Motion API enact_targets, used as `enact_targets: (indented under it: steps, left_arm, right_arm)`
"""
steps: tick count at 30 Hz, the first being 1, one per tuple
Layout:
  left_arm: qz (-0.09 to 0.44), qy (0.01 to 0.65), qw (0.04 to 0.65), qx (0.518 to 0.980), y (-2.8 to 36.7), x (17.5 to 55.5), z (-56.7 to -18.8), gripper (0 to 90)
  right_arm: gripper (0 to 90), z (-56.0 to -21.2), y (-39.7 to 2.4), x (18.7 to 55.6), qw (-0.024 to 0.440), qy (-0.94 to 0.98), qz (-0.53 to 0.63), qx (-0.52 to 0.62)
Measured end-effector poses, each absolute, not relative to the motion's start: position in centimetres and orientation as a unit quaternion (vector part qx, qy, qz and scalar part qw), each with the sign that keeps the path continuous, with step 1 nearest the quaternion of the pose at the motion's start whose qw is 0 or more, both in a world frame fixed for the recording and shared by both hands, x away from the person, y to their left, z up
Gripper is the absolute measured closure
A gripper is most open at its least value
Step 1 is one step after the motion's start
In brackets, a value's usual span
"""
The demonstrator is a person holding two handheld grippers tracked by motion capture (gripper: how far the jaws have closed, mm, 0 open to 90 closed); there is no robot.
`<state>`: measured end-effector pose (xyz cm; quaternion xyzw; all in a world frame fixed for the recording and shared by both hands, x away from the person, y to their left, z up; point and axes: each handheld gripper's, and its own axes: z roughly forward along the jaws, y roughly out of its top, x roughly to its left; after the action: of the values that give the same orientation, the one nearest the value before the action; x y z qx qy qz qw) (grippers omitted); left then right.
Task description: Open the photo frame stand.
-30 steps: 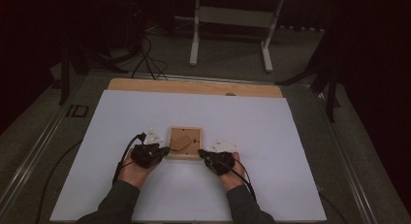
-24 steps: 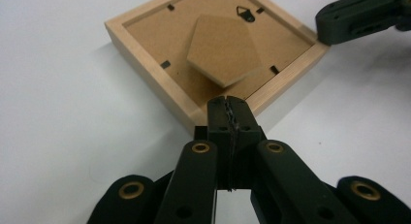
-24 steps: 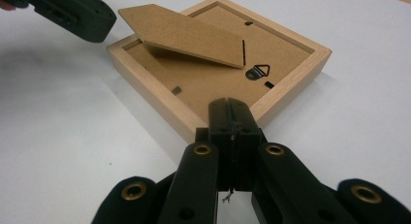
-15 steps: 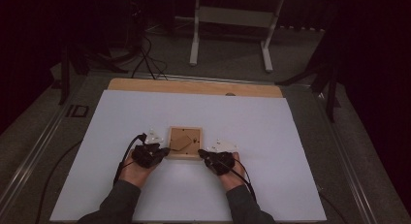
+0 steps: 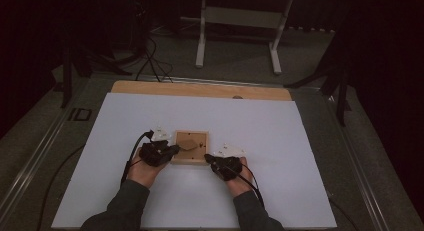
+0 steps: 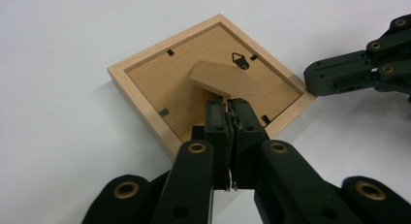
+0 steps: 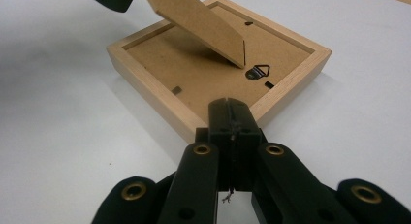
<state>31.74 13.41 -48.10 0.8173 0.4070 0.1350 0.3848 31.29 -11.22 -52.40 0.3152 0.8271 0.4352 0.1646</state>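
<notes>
Hardly anything has moved since the earlier frames: both hands and the frame sit where they were on the white surface (image 5: 280, 141).

At the left, the person's left hand (image 5: 142, 171) holds the left tool (image 5: 170, 150) angled in over the frame's left side. In the left gripper view its jaws stand almost together, having just eased open a trace, and the tips pinch the edge of the fold-out easel stand (image 6: 223, 78). The stand is tilted up off the backing, probably so the frame can be stood up or the back reached.

In the middle lies the small wooden picture frame (image 5: 190, 161), face down and flat on the surface, its fibreboard back (image 6: 160, 83) upward. A triangular hanger hook (image 6: 238, 59) and small black retaining tabs (image 6: 164, 112) show on the back. Face down is the only position that gives access to the stand.

At the right, the right tool (image 5: 209, 159) is clenched on nothing, its jaws pressed together. The tip sits at the frame's near right edge, and the right gripper view shows it (image 7: 231, 110) against the wooden rim. I judge it a brace that stops the light frame sliding while the stand is pulled, though actual contact is hard to confirm.
</notes>
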Motion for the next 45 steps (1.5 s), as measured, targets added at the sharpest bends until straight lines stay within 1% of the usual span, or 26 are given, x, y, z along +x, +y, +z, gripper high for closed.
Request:
enact_targets:
  steps: [4,6,7,10,12,19,36,41,45]
  left_arm:
    - [0.129,0.402,0.378,0.824,13.1,31.8,-48.1,82.6]
    - [0.122,0.406,0.38,0.822,13.0,31.9,-48.2,81.7]
    - [0.117,0.408,0.381,0.821,13.0,31.9,-48.2,77.2]
    - [0.093,0.412,0.39,0.818,13.0,32.2,-48.3,71.3]
    - [0.086,0.417,0.392,0.816,12.9,32.3,-48.3,67.0]
    - [0.067,0.437,0.39,0.808,12.6,33.0,-48.5,59.0]
    - [0.034,0.474,0.399,0.784,12.2,34.6,-48.9,52.9]
    - [0.017,0.487,0.406,0.773,12.2,35.2,-49.4,52.8]
    - [0.015,0.491,0.405,0.771,12.1,35.4,-49.4,52.9]
  right_arm:
    - [89.9,-52.4,-11.2,31.3,0.165,0.827,0.435,0.315]
    - [89.9,-52.4,-11.2,31.3,0.165,0.827,0.435,0.315]
    - [89.9,-52.4,-11.2,31.3,0.165,0.827,0.435,0.315]
    - [89.9,-52.4,-11.2,31.3,0.165,0.827,0.435,0.315]
    - [89.9,-52.4,-11.2,31.3,0.165,0.827,0.435,0.315]
    - [89.9,-52.4,-11.2,31.3,0.165,0.827,0.435,0.315]
    - [89.8,-52.4,-11.2,31.3,0.165,0.827,0.435,0.315]
    - [89.8,-52.4,-11.2,31.3,0.165,0.827,0.435,0.315]
    - [89.8,-52.4,-11.2,31.3,0.165,0.827,0.435,0.315]
